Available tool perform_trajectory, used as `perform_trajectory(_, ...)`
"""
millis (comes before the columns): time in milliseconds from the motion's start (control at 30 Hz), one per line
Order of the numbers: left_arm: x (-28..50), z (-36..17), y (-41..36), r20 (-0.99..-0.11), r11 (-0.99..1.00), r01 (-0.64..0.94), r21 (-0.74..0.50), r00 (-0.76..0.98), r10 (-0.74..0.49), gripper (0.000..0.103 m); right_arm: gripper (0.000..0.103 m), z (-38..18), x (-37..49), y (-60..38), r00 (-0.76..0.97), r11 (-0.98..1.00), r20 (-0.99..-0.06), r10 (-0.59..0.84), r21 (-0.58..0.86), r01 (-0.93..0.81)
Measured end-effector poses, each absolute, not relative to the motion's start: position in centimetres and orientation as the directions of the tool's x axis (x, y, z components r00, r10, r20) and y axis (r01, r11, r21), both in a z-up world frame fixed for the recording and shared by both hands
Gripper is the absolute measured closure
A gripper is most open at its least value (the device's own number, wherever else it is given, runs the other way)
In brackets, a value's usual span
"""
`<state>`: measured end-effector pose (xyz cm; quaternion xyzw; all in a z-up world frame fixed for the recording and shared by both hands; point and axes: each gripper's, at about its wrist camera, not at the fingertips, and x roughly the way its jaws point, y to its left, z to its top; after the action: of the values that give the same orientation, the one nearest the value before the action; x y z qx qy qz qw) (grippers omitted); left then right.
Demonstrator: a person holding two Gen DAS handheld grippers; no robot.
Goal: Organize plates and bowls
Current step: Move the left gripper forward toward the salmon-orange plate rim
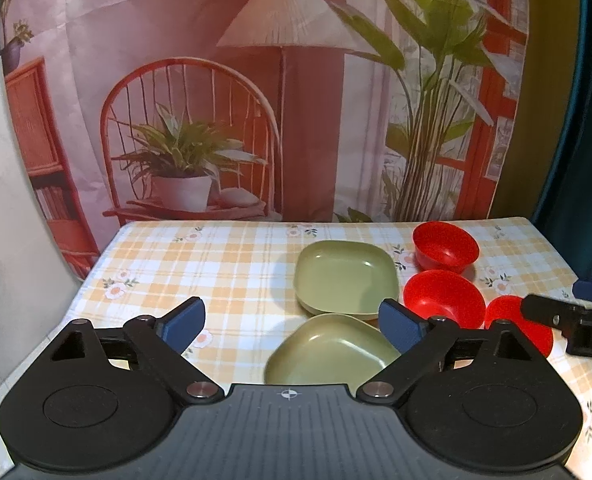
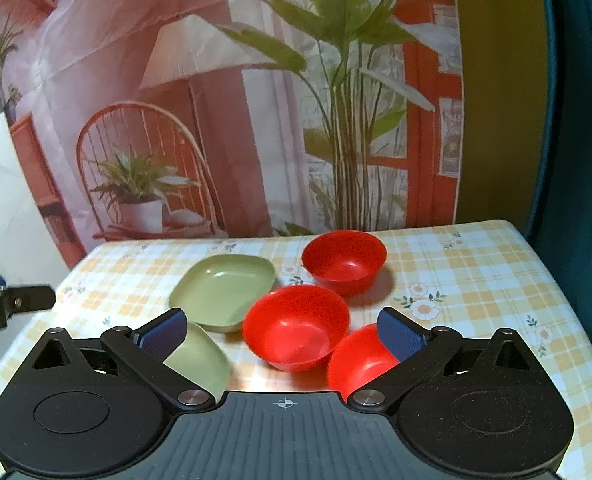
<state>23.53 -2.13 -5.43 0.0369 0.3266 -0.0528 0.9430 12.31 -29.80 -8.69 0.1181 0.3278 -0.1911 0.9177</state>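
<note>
The left gripper [image 1: 292, 326] hangs above the checked tablecloth [image 1: 216, 264] with its jaws spread wide, holding nothing. The near green plate [image 1: 327, 354] lies between and below the jaws; the far green plate [image 1: 345, 276] sits just beyond them. The right gripper [image 2: 282, 330] is likewise wide open and empty. The middle red bowl [image 2: 296, 326] lies between its jaws, the near red bowl [image 2: 357, 360] under the right-hand jaw, the far red bowl [image 2: 343, 260] beyond.

Table covered with yellow-and-white checked floral cloth [image 1: 224, 264]. On it: two green square plastic plates [image 1: 345, 276] [image 1: 331, 354]; three red round plastic bowls [image 2: 344, 260] [image 2: 296, 326] [image 2: 359, 360].
</note>
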Motion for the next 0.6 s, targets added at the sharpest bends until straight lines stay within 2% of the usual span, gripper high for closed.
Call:
perform_trajectory(167, 24.5, -7.0, -4.0, -0.638, 0.992, 0.125, -0.016, 0.763, -0.107, 0.012, 0.016, -10.2, 12.2, -31.8, 0.697, 0.913, -0.675, -0.240, 0.087, 0.398)
perform_trajectory(333, 26.6, -8.4, -5.8, -0.671, 0.988, 0.156, -0.012, 0.731, -0.124, 0.019, 0.023, -11.4, 12.4, -33.1, 0.686, 0.927, -0.701, -0.193, 0.098, 0.362)
perform_trajectory(467, 27.3, -8.8, -5.8, -0.685, 0.989, 0.140, -0.042, 0.717, -0.130, 0.021, 0.034, -11.9, 13.1, -33.4, 0.691, 0.938, -0.709, -0.138, 0.131, 0.321)
perform_trajectory(600, 27.2, -9.2, -5.0, -0.692, 0.993, 0.111, -0.044, 0.714, -0.110, 0.021, 0.040, -12.1, 13.8, -32.7, 0.703, 0.952, -0.704, -0.104, 0.134, 0.275)
